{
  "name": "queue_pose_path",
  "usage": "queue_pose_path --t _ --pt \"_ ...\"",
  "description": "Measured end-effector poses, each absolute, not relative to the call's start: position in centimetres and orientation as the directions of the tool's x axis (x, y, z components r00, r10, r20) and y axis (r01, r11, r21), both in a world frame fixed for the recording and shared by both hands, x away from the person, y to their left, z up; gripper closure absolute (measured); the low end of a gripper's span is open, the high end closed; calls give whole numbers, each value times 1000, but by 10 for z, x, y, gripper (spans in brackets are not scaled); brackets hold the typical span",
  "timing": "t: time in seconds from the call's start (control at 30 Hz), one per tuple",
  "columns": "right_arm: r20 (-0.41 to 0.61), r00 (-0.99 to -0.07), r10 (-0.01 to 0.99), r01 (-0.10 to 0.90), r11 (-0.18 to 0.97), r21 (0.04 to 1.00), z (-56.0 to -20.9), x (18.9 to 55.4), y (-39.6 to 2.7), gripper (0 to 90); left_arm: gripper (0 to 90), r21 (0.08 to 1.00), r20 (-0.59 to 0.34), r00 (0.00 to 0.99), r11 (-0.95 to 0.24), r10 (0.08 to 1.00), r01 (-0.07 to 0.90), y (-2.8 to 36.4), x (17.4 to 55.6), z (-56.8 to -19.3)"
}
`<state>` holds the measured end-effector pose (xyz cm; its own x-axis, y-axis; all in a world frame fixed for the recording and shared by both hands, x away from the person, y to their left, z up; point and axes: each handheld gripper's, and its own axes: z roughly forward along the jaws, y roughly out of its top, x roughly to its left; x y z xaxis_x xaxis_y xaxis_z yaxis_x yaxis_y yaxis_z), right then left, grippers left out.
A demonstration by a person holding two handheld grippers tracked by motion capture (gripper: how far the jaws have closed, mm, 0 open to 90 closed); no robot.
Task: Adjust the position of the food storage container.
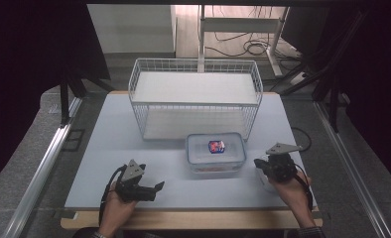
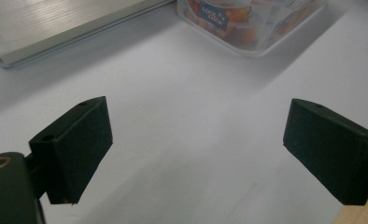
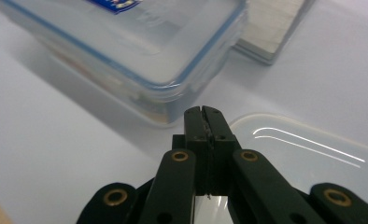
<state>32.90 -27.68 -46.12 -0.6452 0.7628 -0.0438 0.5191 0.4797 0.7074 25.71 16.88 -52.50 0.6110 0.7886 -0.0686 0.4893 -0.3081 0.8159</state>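
A clear lidded food box [image 1: 216, 154] with a blue seal and a red-blue sticker stands at the middle of the white table [image 1: 114, 148]. In the right gripper view the food box [image 3: 126, 46] is just beyond my right gripper [image 3: 203, 112], whose jaws are pressed together with nothing visible between them. A clear plastic tub [image 3: 308, 149] lies under and right of those jaws. In the high view my right gripper [image 1: 257, 162] hovers over that tub [image 1: 264, 179], right of the box. At the front left my left gripper [image 1: 159, 187] stands open over bare table [image 2: 198, 149], with the box [image 2: 247, 23] ahead.
A white wire basket [image 1: 195, 96] stands behind the food box, and its base shows in the left gripper view [image 2: 56, 28]. The table's wooden front edge [image 1: 193, 218] runs under both hands. Metal rails flank the table.
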Motion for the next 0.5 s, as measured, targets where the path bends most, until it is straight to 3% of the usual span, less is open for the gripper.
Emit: queue_pose_path --t 0.37,0.5 --pt "-39 -622 782 540 464 702 -458 339 -278 891 63 807 -143 608 -263 781 528 166 262 -519" --pt "-20 -625 780 540 452 710 -455 344 -276 890 132 806 -108 620 -297 778 512 160 268 -514"
